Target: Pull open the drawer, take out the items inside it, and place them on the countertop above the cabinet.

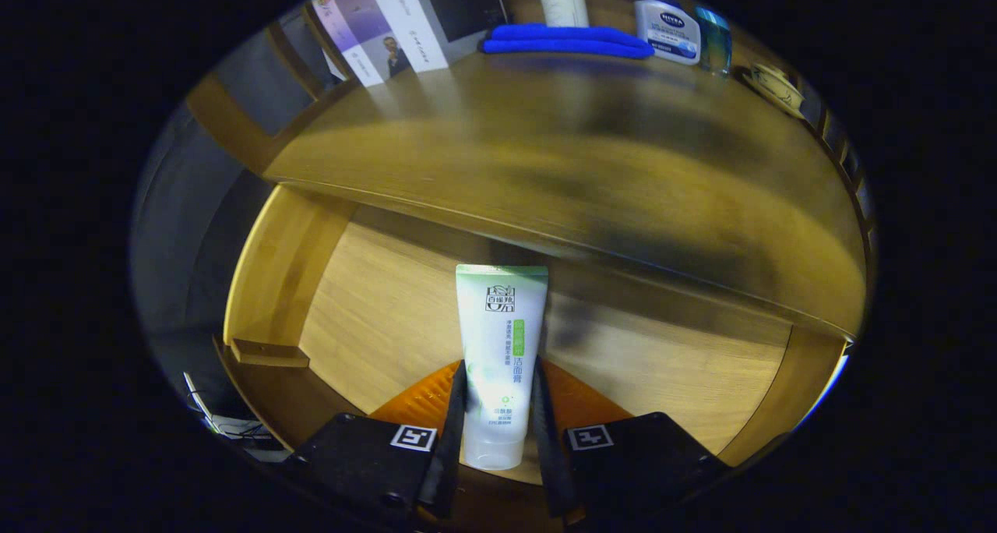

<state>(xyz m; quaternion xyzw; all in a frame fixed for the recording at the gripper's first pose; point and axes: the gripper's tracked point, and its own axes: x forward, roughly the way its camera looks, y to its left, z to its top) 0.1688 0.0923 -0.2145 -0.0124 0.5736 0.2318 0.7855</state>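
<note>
A white tube with a green band (500, 338) stands upright between my fingers, cap end down, and my gripper (498, 397) is shut on its lower half. Below and behind it lies the open wooden drawer (273, 268), its pale floor bare apart from an orange thing (424, 400) just beneath the fingers. Beyond the tube's top runs the front edge of the wooden countertop (561, 167). The tube hangs over the drawer, lower than the countertop.
At the back of the countertop lie a folded blue cloth (567, 40), a white and blue bottle (667, 29), a teal glass (714, 40) and a small cup on a saucer (773, 87). Printed sheets (397, 22) lean at the back left.
</note>
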